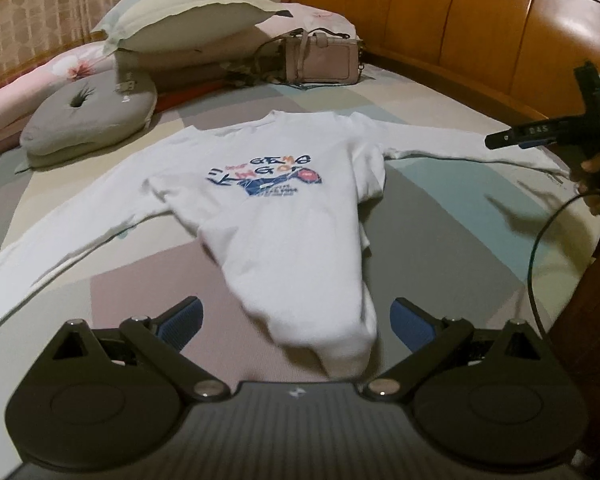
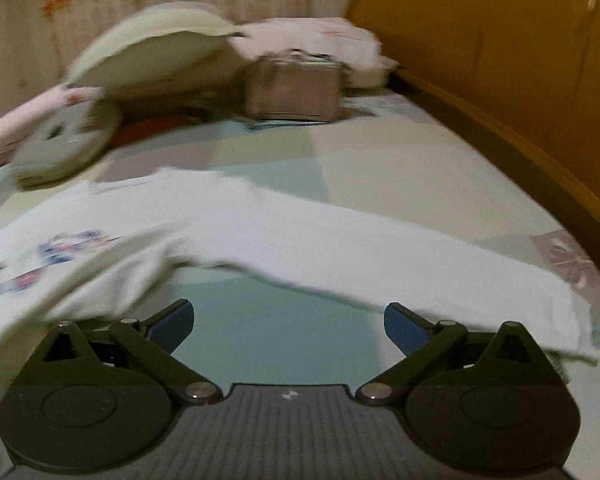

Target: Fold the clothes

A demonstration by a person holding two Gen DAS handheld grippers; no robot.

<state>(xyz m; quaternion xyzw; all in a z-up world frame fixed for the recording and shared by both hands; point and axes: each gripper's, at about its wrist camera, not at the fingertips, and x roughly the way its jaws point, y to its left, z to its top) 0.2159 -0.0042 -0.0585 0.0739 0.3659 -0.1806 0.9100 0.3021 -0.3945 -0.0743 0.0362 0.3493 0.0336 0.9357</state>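
A white long-sleeved sweatshirt (image 1: 276,208) with a blue and red print lies face up on the bed, both sleeves spread out. Its lower end is gathered into a narrow bunch that reaches between the fingers of my left gripper (image 1: 296,320). Those fingers stand wide open and their blue pads (image 1: 182,322) do not press the cloth. In the right wrist view the right sleeve (image 2: 320,252) runs across the frame just beyond my right gripper (image 2: 288,322), which is open with only bedsheet between its fingers. A person's hand (image 1: 594,168) holds that gripper above the sleeve's cuff end.
The bed (image 1: 440,216) has a patchwork sheet of pastel blocks. At its far end lie a large pillow (image 1: 180,16), a grey round cushion (image 1: 92,116) and a beige handbag (image 1: 324,58). A wooden headboard (image 1: 480,20) runs along the right. A cable (image 1: 540,240) hangs by the hand.
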